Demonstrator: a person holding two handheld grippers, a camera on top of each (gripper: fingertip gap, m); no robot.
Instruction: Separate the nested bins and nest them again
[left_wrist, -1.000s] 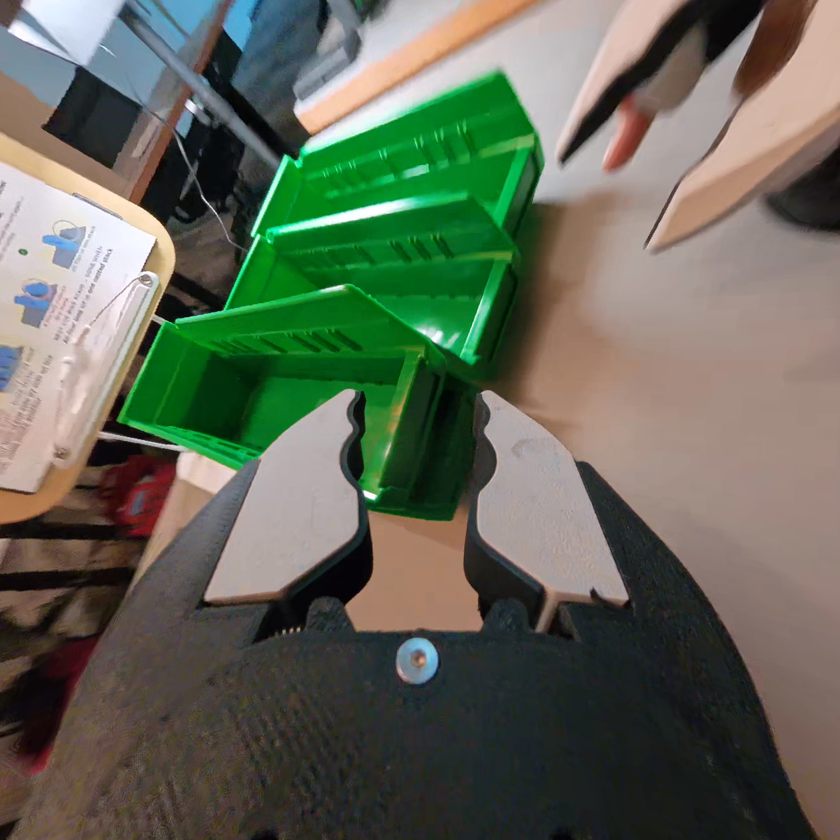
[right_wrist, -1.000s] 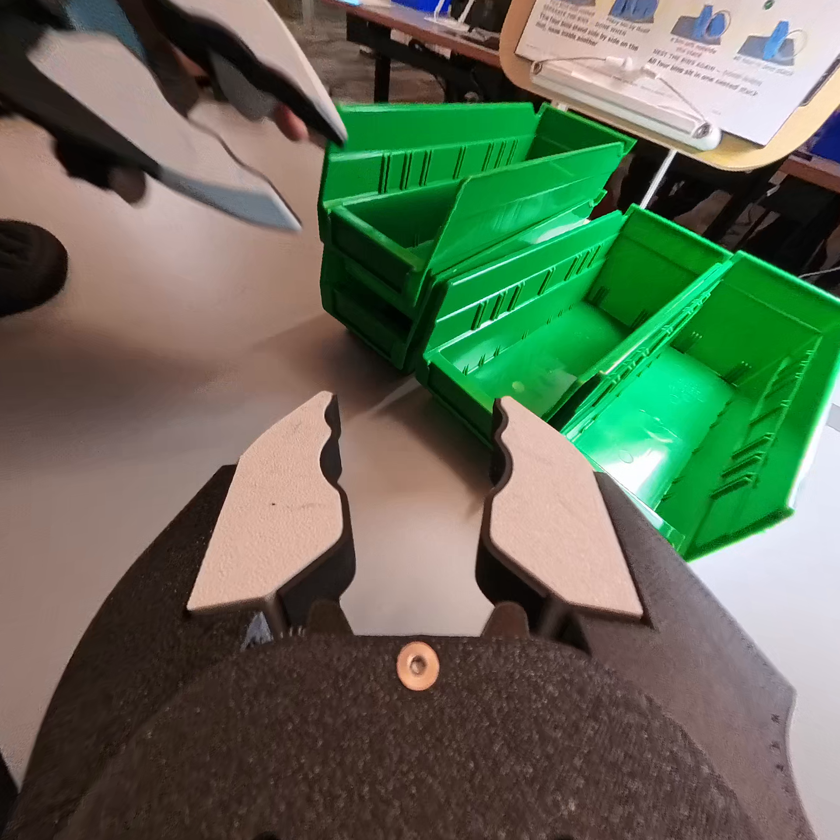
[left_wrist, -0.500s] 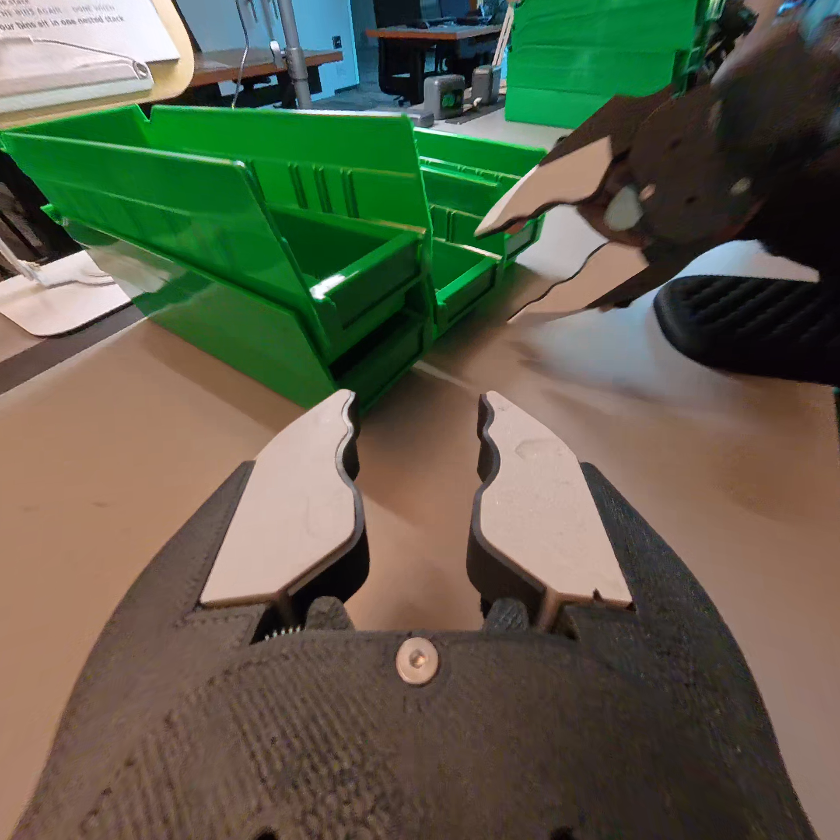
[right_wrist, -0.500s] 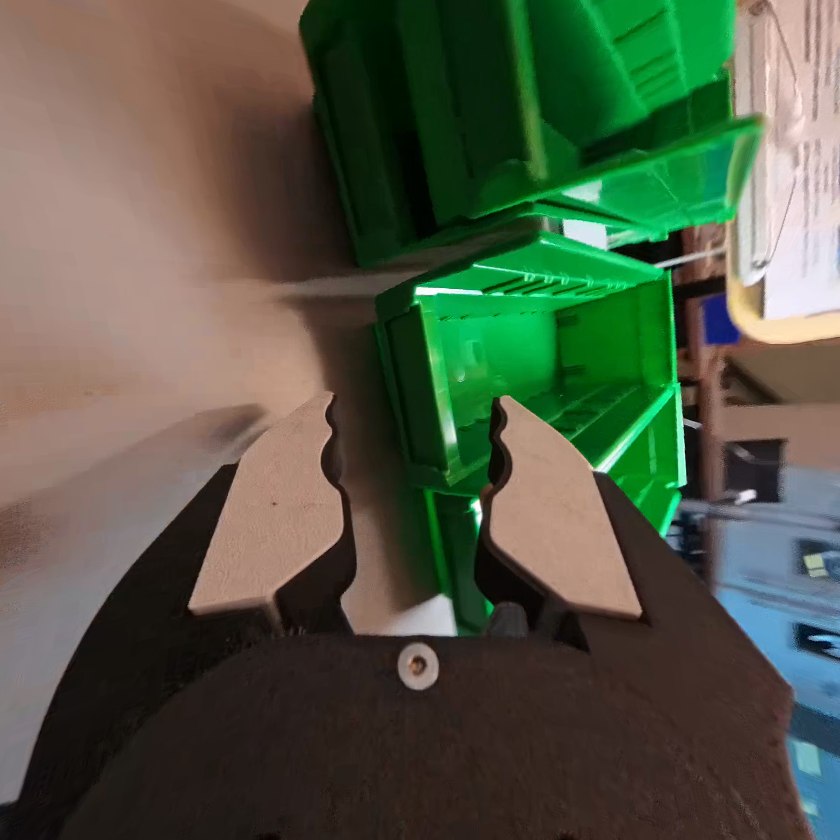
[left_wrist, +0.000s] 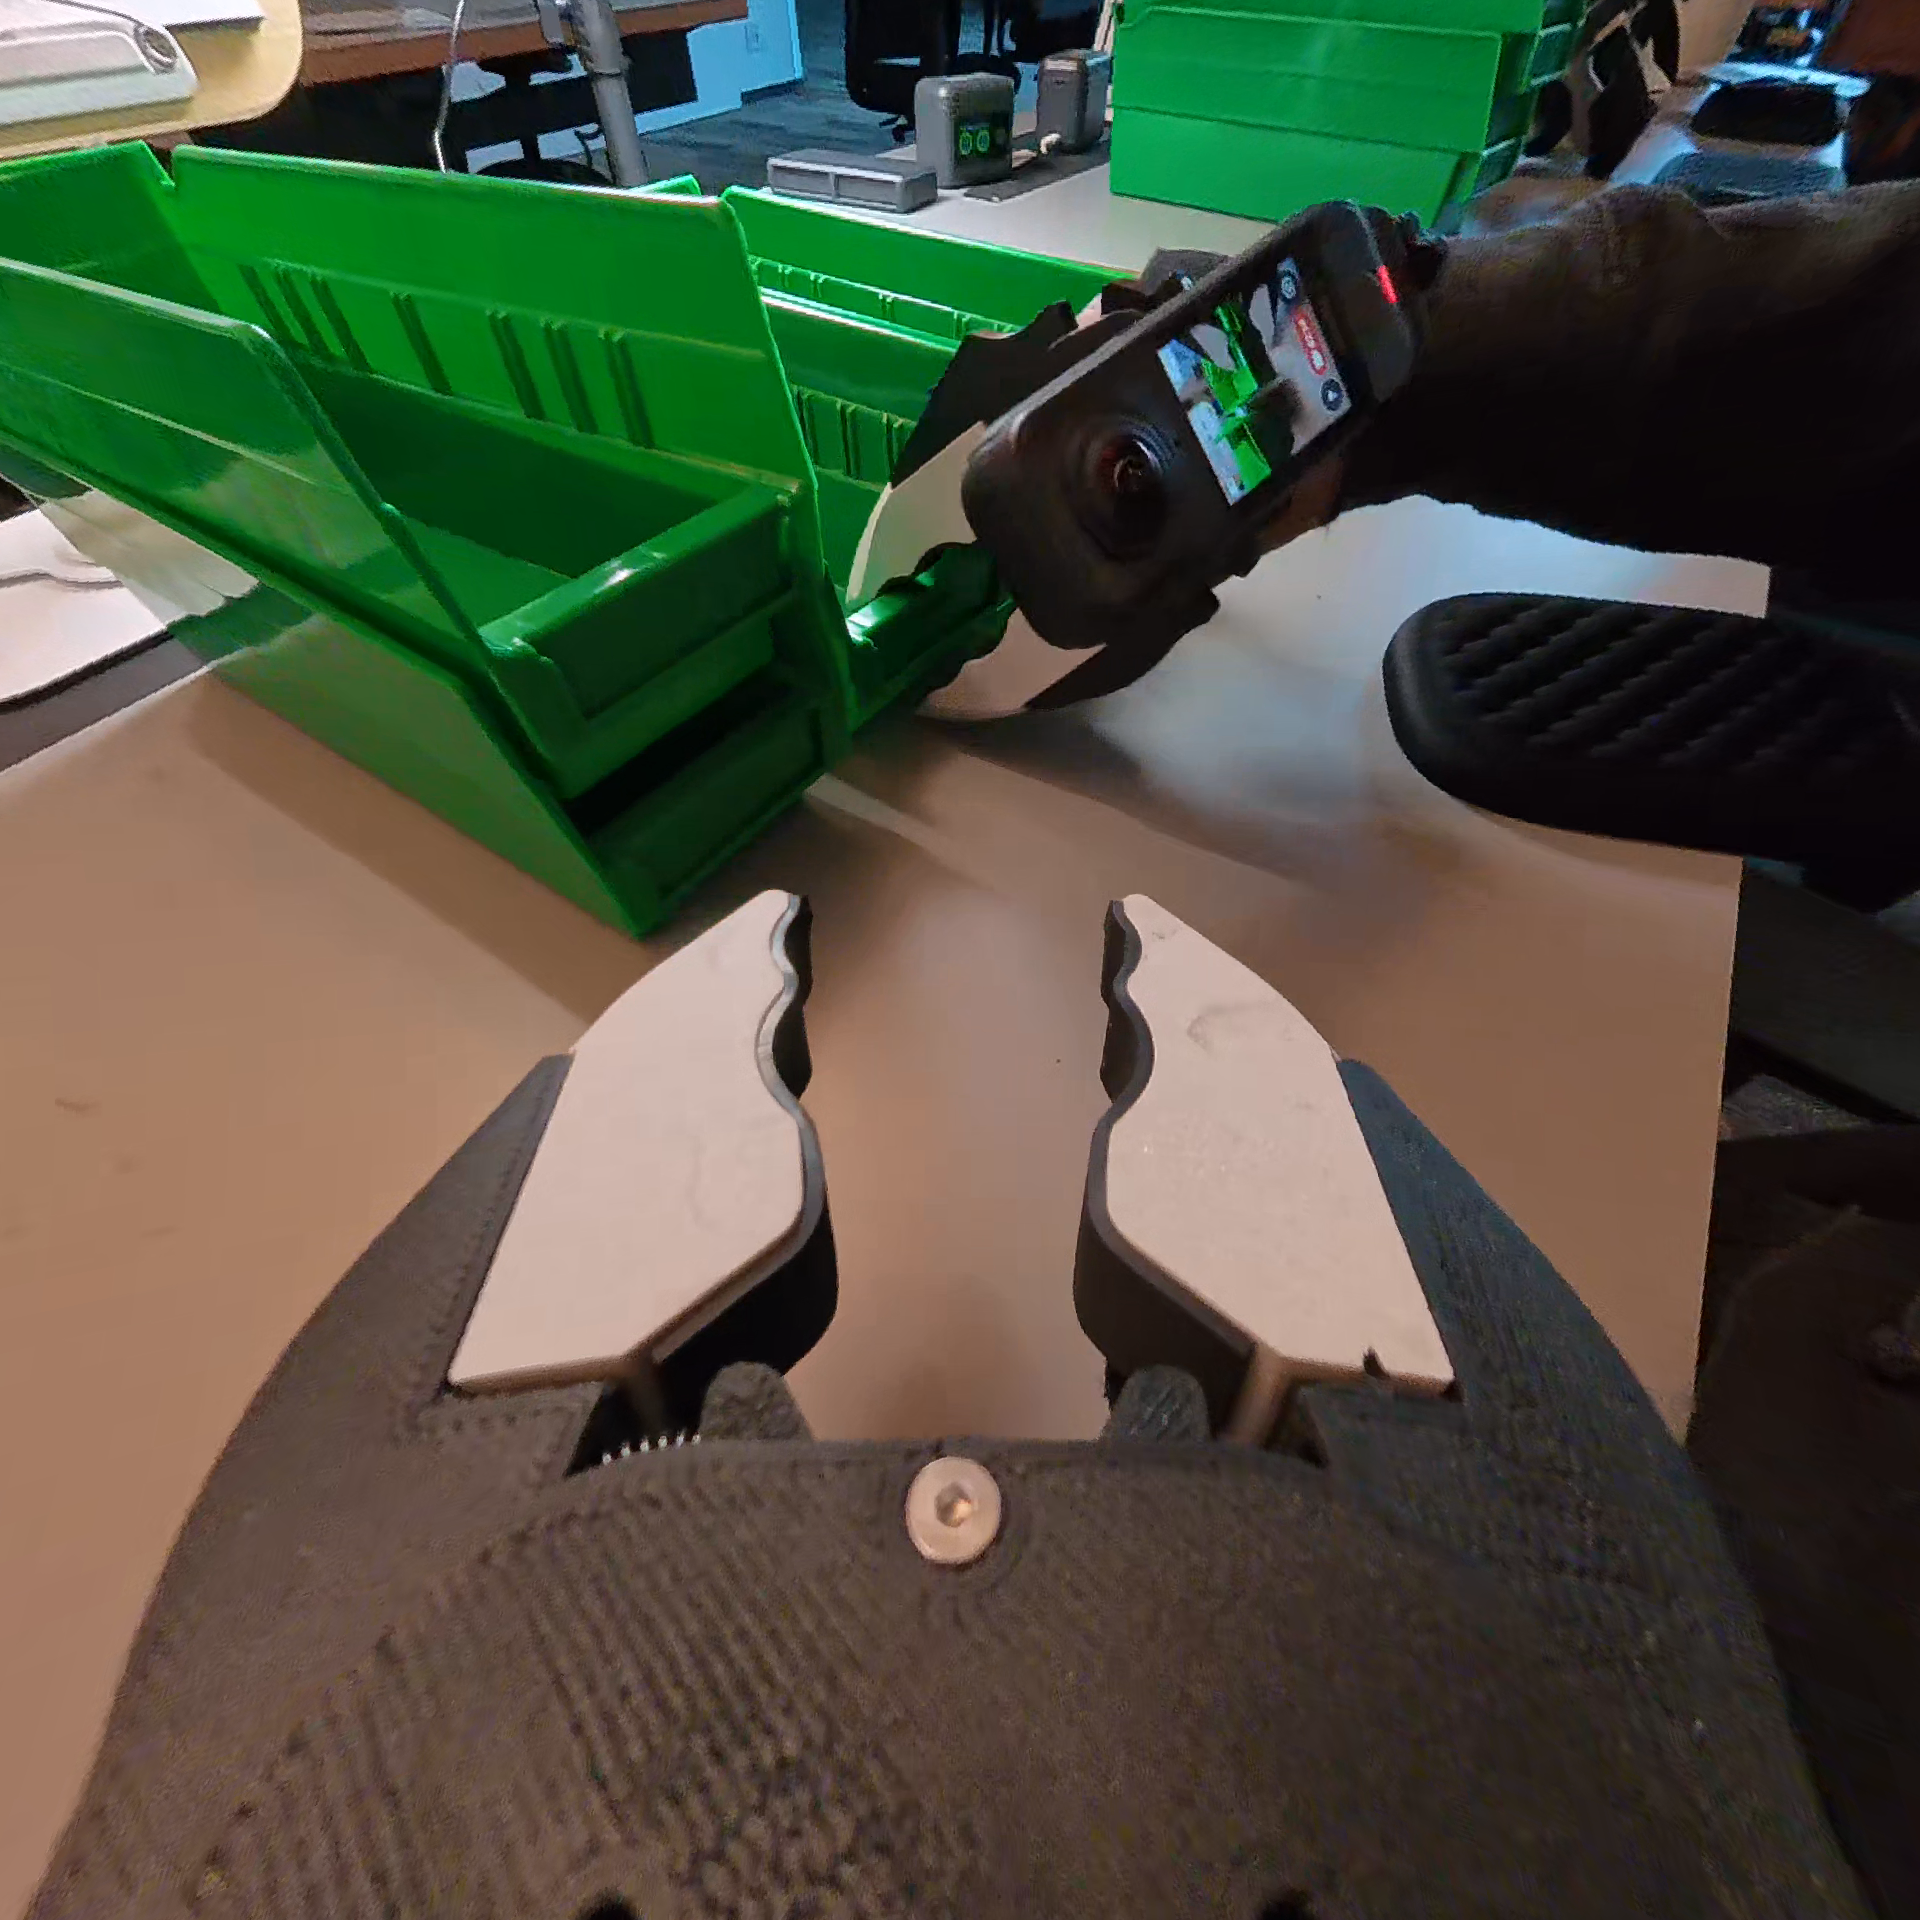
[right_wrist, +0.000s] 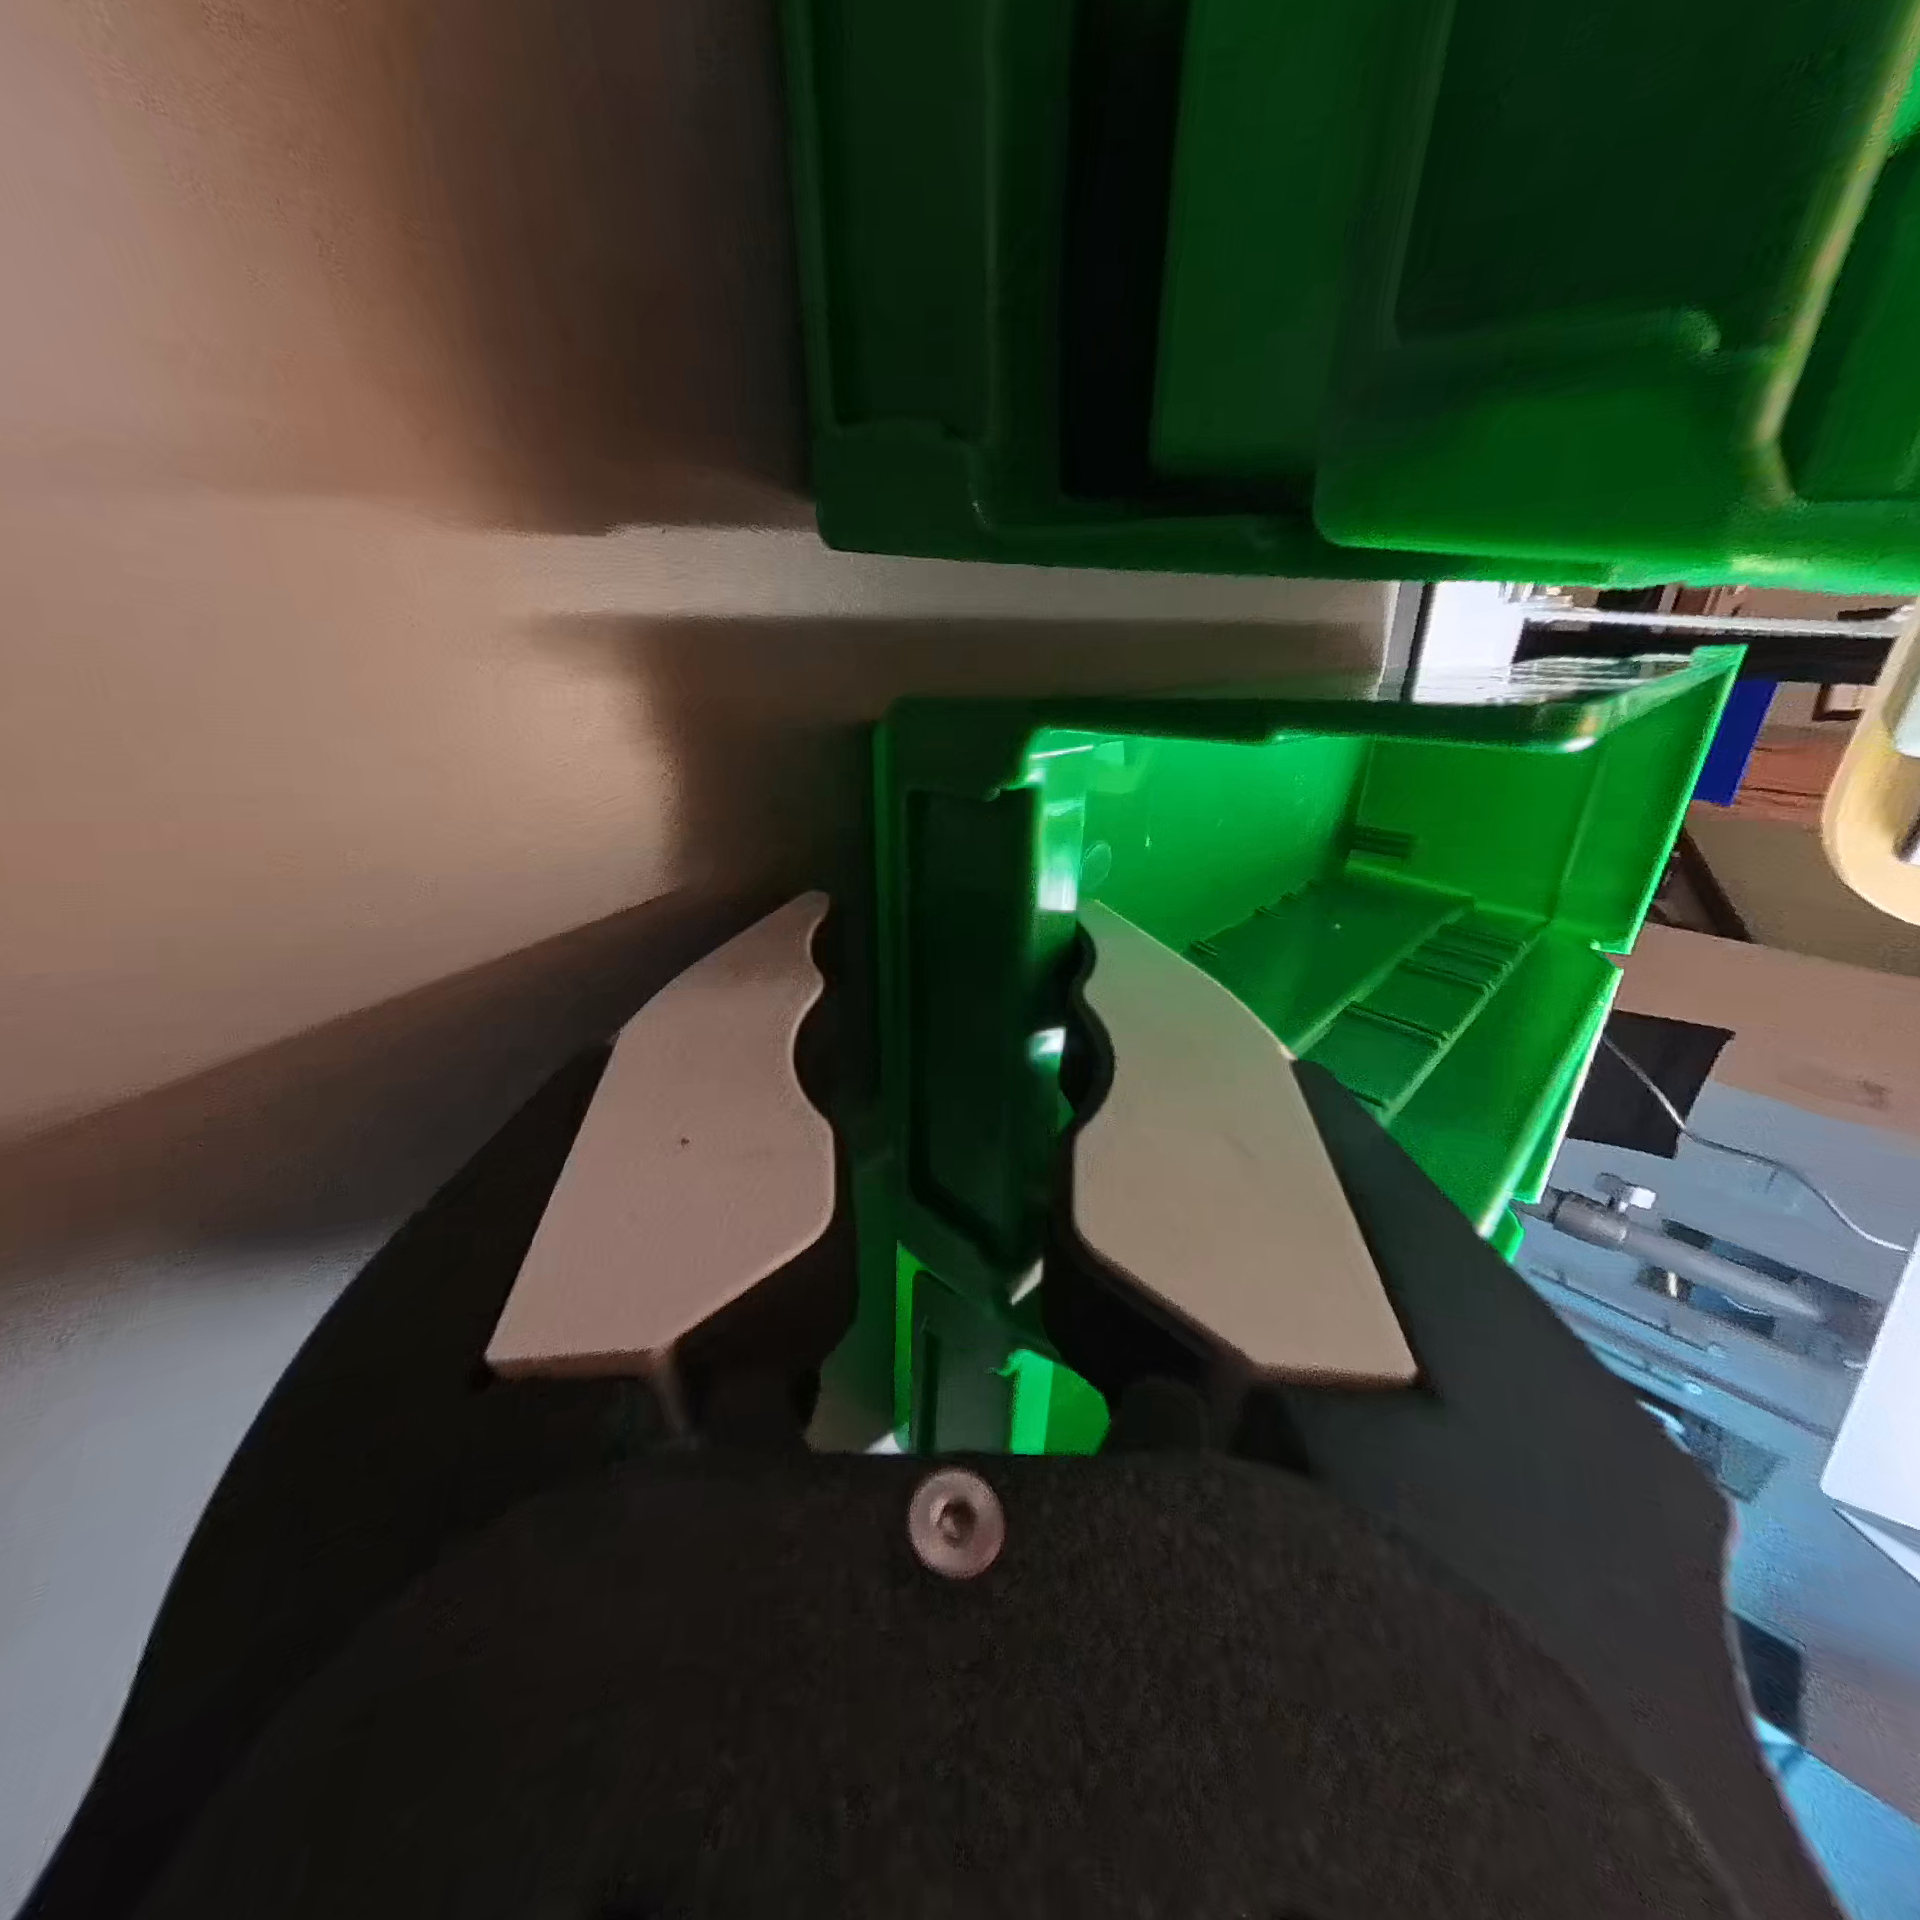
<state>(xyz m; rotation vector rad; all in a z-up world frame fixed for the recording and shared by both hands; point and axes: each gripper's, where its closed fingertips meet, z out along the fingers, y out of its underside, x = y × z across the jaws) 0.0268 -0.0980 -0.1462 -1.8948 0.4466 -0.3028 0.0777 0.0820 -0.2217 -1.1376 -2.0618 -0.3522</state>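
A nested pair of green bins (left_wrist: 416, 468) stands on the tan table (left_wrist: 312, 1039), the inner one tilted up inside the outer. A single green bin (left_wrist: 883, 312) stands right behind them. My left gripper (left_wrist: 956, 914) is open and empty, low over the table just in front of the pair. My right gripper (left_wrist: 935, 623), rolled on its side, is shut on the single bin's front wall. In the right wrist view the right gripper (right_wrist: 951, 914) has one finger outside that wall and one inside the bin (right_wrist: 1351, 935). The nested pair (right_wrist: 1351, 260) fills the top.
A black ribbed pad (left_wrist: 1662, 707) juts in over the table's right edge (left_wrist: 1735, 935). A stack of more green bins (left_wrist: 1299, 104) and grey devices (left_wrist: 966, 114) stand on a far desk. A board holding papers (left_wrist: 104, 62) overhangs the far left. The grippers' ends are close to 20 centimetres from one another.
My left gripper pulled back off the bins and levelled out over the table. My right gripper rolled sideways, moved onto the single bin's front wall, and its jaws narrowed onto it.
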